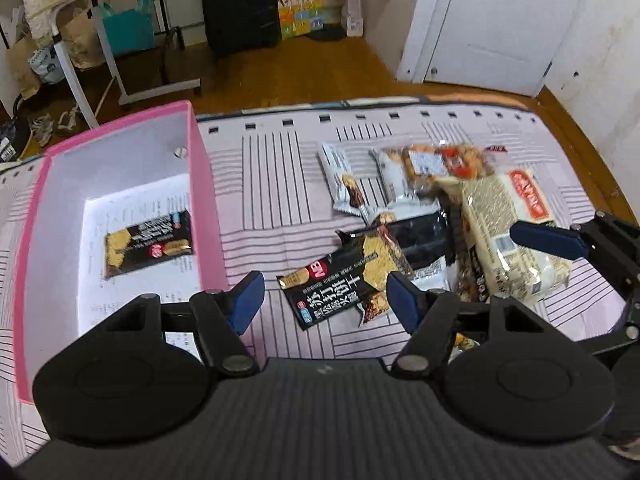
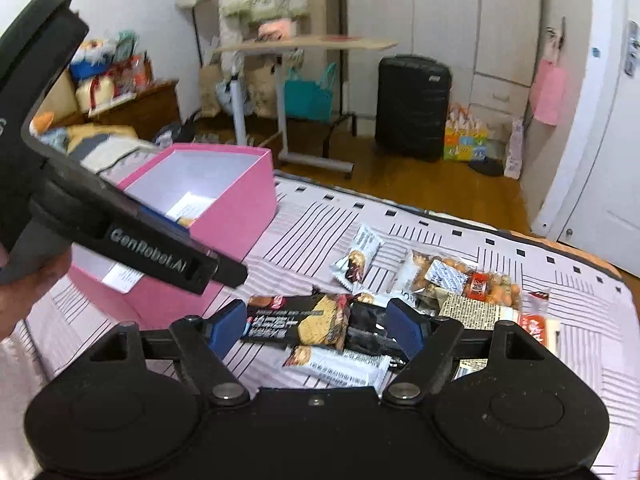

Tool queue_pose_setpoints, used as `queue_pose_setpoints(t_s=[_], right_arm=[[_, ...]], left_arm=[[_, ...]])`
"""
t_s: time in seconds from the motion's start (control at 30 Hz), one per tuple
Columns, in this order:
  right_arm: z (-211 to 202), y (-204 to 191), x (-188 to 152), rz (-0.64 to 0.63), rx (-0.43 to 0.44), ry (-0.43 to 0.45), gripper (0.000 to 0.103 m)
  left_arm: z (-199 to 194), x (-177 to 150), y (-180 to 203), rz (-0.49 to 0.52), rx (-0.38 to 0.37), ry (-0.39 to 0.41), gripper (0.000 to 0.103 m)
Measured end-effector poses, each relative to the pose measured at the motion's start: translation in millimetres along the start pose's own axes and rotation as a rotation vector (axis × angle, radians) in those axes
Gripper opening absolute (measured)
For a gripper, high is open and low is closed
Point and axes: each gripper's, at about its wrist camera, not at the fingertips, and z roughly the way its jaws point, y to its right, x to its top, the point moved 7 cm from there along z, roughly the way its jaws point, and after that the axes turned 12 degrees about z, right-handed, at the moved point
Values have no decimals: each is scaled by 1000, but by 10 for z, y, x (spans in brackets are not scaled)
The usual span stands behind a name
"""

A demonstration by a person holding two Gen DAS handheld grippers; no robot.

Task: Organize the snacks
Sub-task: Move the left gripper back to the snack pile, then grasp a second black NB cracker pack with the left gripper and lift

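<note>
A pink box (image 1: 200,184) stands open on the bed at the left, with one black cracker packet (image 1: 148,242) lying inside. My left gripper (image 1: 324,300) is open and empty above a second black cracker packet (image 1: 340,280) on the bedspread. To its right lies a heap of snacks: white bars (image 1: 344,180), an orange nut bag (image 1: 448,162) and a beige packet (image 1: 508,232). My right gripper (image 2: 316,330) is open above the black cracker packet (image 2: 296,322) and a white bar (image 2: 340,364). The pink box (image 2: 232,216) is at its left.
The striped bedspread (image 1: 280,184) covers the bed. The left gripper's body (image 2: 100,216) crosses the left of the right wrist view. On the floor beyond stand a black suitcase (image 1: 240,4), a rolling desk (image 1: 80,60) and a white door (image 1: 488,20).
</note>
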Motion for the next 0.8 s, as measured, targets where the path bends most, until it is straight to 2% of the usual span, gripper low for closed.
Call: queue_pose_setpoints(t_s=[0.17,0.3,0.43,0.53,0.67,0.8], right_arm=[[310,98,-246,-20,4,-21,81],[557,139,-398,65,52,-96,81],[793,91,-502,167,136,-187,78],[845,44,-518,184,173,-161,77],[888,44,-553,191,193,-147,78],[901,16,-566,177,192,-140,71]], left_arm=[[288,36,20,-20,4,9,66],[601,108,18,-39,-21,26,64],[769,113,13,-43,-6,41,64],[892,125,37,-29,-4,19,64],[960,225,0,-44,-13,40,64],[1109,209,-8,-65,-47,8,64]])
